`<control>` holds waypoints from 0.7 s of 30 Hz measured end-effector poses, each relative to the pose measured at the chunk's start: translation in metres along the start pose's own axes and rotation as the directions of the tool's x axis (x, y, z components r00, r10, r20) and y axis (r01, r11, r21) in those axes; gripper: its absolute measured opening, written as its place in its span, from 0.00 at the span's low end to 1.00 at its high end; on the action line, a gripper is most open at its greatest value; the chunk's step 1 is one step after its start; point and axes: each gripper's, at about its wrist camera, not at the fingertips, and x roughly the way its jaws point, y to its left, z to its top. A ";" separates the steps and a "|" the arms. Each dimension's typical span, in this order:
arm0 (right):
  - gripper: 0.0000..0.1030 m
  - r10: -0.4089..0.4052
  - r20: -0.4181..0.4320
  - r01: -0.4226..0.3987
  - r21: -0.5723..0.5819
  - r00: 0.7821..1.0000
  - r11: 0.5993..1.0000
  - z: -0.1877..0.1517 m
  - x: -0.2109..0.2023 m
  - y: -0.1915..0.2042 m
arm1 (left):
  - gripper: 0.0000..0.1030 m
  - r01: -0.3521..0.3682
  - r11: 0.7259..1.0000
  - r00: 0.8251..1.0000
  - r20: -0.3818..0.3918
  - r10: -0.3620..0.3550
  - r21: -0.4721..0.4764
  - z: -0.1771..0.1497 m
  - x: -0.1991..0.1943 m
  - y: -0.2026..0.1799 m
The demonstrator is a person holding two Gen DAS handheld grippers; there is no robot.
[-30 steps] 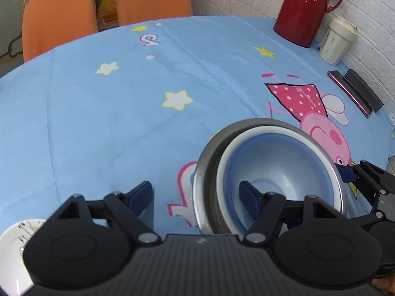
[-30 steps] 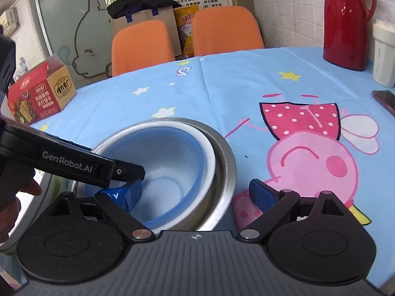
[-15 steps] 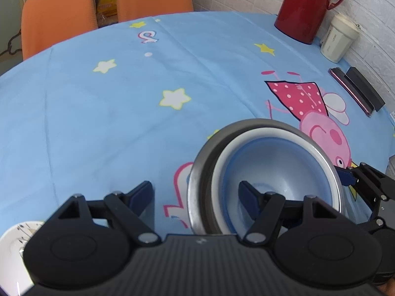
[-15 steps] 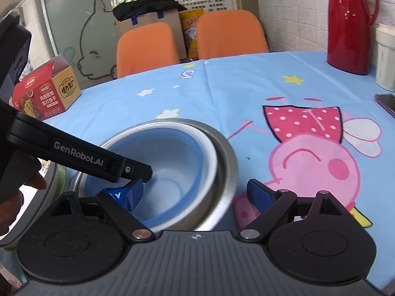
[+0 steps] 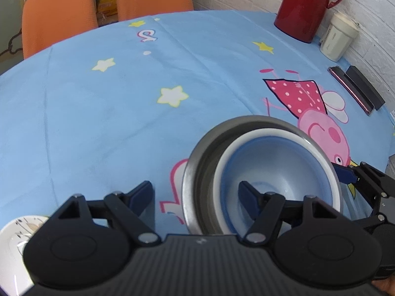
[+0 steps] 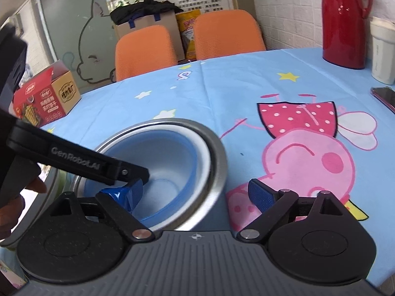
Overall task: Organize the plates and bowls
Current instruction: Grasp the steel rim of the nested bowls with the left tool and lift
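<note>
A steel bowl (image 5: 246, 120) stands on the blue cartoon tablecloth with a blue-and-white bowl (image 5: 271, 162) nested inside it. My left gripper (image 5: 196, 193) straddles their near-left rims, one finger inside the blue bowl and one outside on the cloth, with a gap to the steel wall. In the right wrist view my right gripper (image 6: 196, 193) straddles the steel bowl (image 6: 214, 153) from the other side. Its jaws are opening, one finger in the blue bowl (image 6: 167, 157), the other clear of the rim. The left gripper's finger (image 6: 138, 172) reaches into the same bowl.
A white patterned plate (image 5: 14, 234) lies at the near left. A grey dish rim (image 6: 53, 192) shows beside the steel bowl. A red thermos (image 5: 306, 7), white cup (image 5: 338, 37), phone (image 5: 350, 88) and snack box (image 6: 44, 98) line the table's edges; orange chairs (image 5: 56, 12) stand behind.
The nested bowls have slid slightly left over the cloth. Both grippers stay straddling the rims, and the right one has lifted its view a little.
</note>
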 end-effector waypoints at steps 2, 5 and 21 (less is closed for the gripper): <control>0.78 -0.009 -0.005 0.009 -0.019 1.000 1.000 0.000 0.001 0.003 | 0.68 -0.003 1.000 1.000 0.002 0.003 -0.004 0.001 0.001 -0.001; 0.80 -0.024 -0.010 0.023 -0.041 1.000 0.999 0.001 0.006 0.009 | 0.68 -0.004 1.000 1.000 0.002 0.004 -0.007 0.003 0.002 -0.001; 0.78 0.014 -0.032 -0.016 -0.055 0.999 0.998 -0.002 -0.002 0.018 | 0.68 0.029 0.999 1.000 -0.007 -0.030 -0.014 -0.002 -0.002 -0.005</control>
